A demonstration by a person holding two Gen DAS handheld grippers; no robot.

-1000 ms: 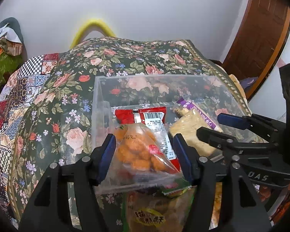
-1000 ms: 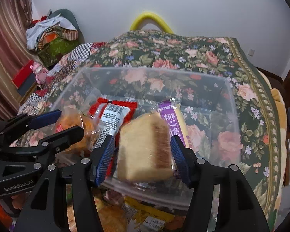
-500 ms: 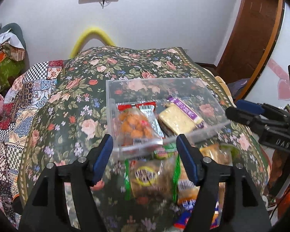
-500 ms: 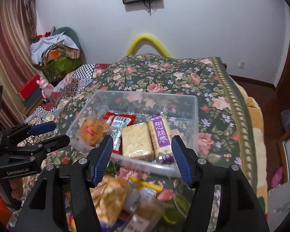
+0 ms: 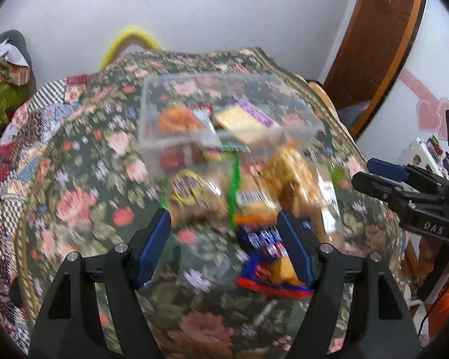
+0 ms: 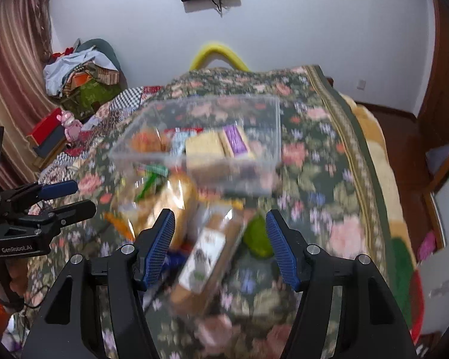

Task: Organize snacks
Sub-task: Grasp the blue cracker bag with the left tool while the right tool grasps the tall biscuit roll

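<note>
Hovering over the loose snack pile point(image 5: 254, 197), both claws empty, jaws apart: left claw point(image 5: 224, 239), right claw point(image 6: 218, 239). Frames motion-blurred, so packet edges are uncertain.

Pile lies on the floral bedspread point(image 5: 83, 197) just ahead of both claws; the clear box point(image 6: 212, 137), partly filled, sits beyond it.

Risks, as judged:
- Packets overlap; one closure may catch two, or only a film corner, and drop it short of the box.
- Soft bedspread gives under pressure; fabric could be pinched.
- Both claws aim at the same pile: collision possible.
</note>
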